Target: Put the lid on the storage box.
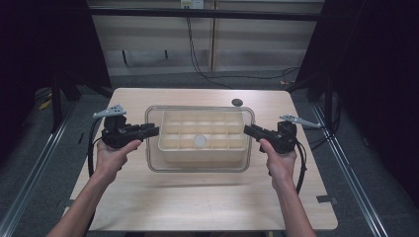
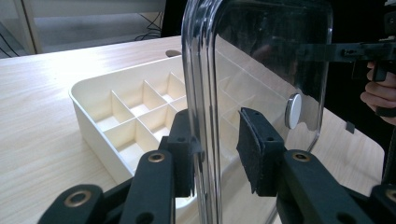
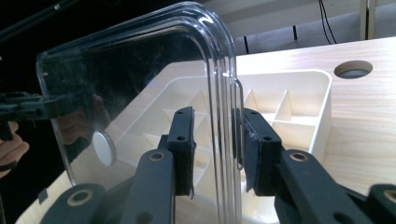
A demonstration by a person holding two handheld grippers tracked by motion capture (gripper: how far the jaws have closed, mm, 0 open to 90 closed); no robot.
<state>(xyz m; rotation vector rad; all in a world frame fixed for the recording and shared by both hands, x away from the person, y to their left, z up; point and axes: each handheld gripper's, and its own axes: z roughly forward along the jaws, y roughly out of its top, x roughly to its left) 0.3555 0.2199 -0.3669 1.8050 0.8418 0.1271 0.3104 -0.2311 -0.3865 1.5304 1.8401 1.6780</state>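
Clear lid (image 1: 200, 165) held level just above the cream compartment tray (image 1: 202, 129) on the desk (image 1: 197, 207), left tongs (image 1: 154, 131) and right tongs (image 1: 248, 130) clamping its opposite short edges.

Lid (image 1: 200, 163) over divided tray (image 1: 170, 148), tray on table (image 1: 197, 207)

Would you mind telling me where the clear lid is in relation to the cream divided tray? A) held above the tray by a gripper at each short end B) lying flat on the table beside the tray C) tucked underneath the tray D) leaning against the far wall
A: the clear lid hovers over the divided tray, with the left gripper and right gripper clamping its opposite short edges.
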